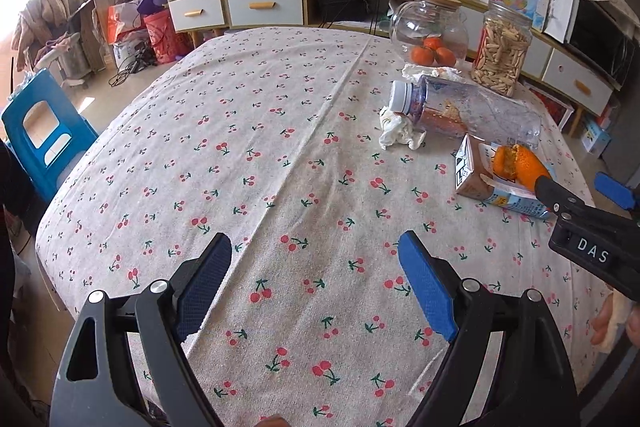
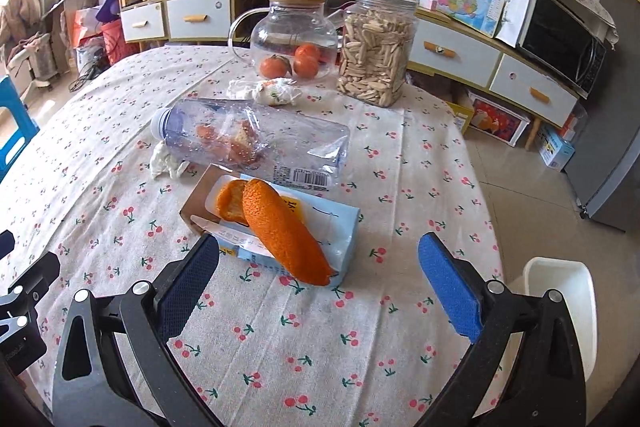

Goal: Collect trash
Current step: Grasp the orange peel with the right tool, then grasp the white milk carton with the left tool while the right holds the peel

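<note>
Trash on the cherry-print tablecloth (image 2: 120, 227), listed left to right and placed relative to the drink carton (image 2: 280, 239). Crumpled tissue (image 2: 166, 163): left of and behind the carton, touching the neck end of the bottle. Plastic bottle (image 2: 256, 143): lying on its side just behind the carton, cap to the left, peel scraps inside. Wadded wrapper (image 2: 276, 91): farther back behind the bottle, in front of the glass teapot (image 2: 296, 35) holding whole tangerines and the jar of seeds (image 2: 376, 51), neither of which looks like trash. Orange peel (image 2: 280, 231): draped across the top of the carton, its near tip hanging over the front edge. White bin (image 2: 560, 307): right of the carton, beyond the table edge. Left gripper (image 1: 316, 283): jaws wide, holding nothing, over bare cloth well left of the carton. Right gripper (image 2: 320, 267): jaws wide, holding nothing, the peel's near tip between its fingers. Step in hand, judged: taking the peel. Handling note: close on the thick middle of the peel rather than its tip, keep the fingers above the carton so it is not dragged, lift straight up, then carry right to the bin.
</note>
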Available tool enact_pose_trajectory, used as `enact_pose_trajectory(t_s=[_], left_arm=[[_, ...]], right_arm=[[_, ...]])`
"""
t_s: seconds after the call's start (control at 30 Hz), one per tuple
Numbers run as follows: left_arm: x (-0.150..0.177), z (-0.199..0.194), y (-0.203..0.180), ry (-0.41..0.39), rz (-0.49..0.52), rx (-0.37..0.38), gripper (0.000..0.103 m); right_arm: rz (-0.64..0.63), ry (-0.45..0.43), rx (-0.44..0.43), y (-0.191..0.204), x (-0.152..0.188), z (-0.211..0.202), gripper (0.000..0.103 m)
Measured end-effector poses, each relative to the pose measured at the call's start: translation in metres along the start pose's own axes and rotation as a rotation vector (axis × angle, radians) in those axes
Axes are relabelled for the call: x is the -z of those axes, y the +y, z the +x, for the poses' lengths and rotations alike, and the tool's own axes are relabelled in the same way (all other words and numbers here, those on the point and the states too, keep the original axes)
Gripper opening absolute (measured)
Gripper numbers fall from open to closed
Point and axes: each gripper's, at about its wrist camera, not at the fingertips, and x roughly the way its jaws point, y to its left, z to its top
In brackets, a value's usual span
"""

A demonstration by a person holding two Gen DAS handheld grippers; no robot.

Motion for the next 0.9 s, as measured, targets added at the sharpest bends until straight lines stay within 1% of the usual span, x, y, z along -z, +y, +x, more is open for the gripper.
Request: enact_pose_trajectory(t_s=[0.07, 0.1, 0.13, 0.2, 0.27, 0.33, 0.4, 0.43, 0.53, 0.63, 0.73, 0.77, 0.83, 0.9], left_arm=[[0.0, 0.003, 0.003, 0.007, -0.005, -0.002, 0.083], [-0.001, 0.005, 0.004, 0.01, -0.007, -0.003, 0.083], [-0.001, 0.007, 0.005, 0.013, -0.009, -0.004, 0.083], [-0.001, 0.01, 0.006, 0.021, -0.015, -0.003, 0.083], [-0.002, 0.013, 0.006, 0.028, -0.019, 0.0, 0.083], [-0.002, 0.016, 0.004, 0.033, -0.016, 0.001, 0.083], [-0.003, 0.018, 0.0, 0.037, -0.011, 0.004, 0.083], [-0.004, 0.019, -0.003, 0.04, -0.008, 0.007, 0.083], [-0.007, 0.021, -0.012, 0.042, -0.001, 0.022, 0.083], [-0.013, 0.022, -0.024, 0.041, 0.012, 0.048, 0.083], [-0.021, 0.028, -0.042, 0.054, 0.048, 0.1, 0.083], [-0.024, 0.03, -0.051, 0.061, 0.081, 0.126, 0.083], [-0.03, 0.035, -0.071, 0.071, 0.184, 0.182, 0.083], [-0.037, 0.038, -0.092, 0.062, 0.308, 0.207, 0.084]], right_arm=[[-0.012, 0.028, -0.034, 0.0, -0.006, 0.012, 0.088], [-0.02, 0.042, -0.05, 0.0, -0.008, 0.017, 0.078], [-0.028, 0.058, -0.067, 0.0, -0.01, 0.023, 0.071], [-0.035, 0.065, -0.076, -0.002, -0.013, 0.029, 0.069], [-0.034, 0.062, -0.09, -0.004, -0.016, 0.028, 0.057], [-0.023, 0.058, -0.102, -0.008, -0.017, 0.025, 0.036], [0.001, 0.052, -0.113, -0.013, -0.016, 0.021, 0.021], [0.019, 0.051, -0.123, -0.017, -0.016, 0.02, 0.017], [0.08, 0.036, -0.146, -0.028, -0.006, 0.012, 0.015], [0.11, -0.006, -0.131, -0.037, 0.008, -0.004, 0.015], [0.156, -0.034, -0.128, -0.05, 0.027, -0.02, 0.015], [0.171, -0.036, -0.13, -0.054, 0.034, -0.024, 0.015], [0.209, -0.034, -0.138, -0.062, 0.048, -0.03, 0.015], [0.237, -0.027, -0.137, -0.071, 0.058, -0.033, 0.015]])
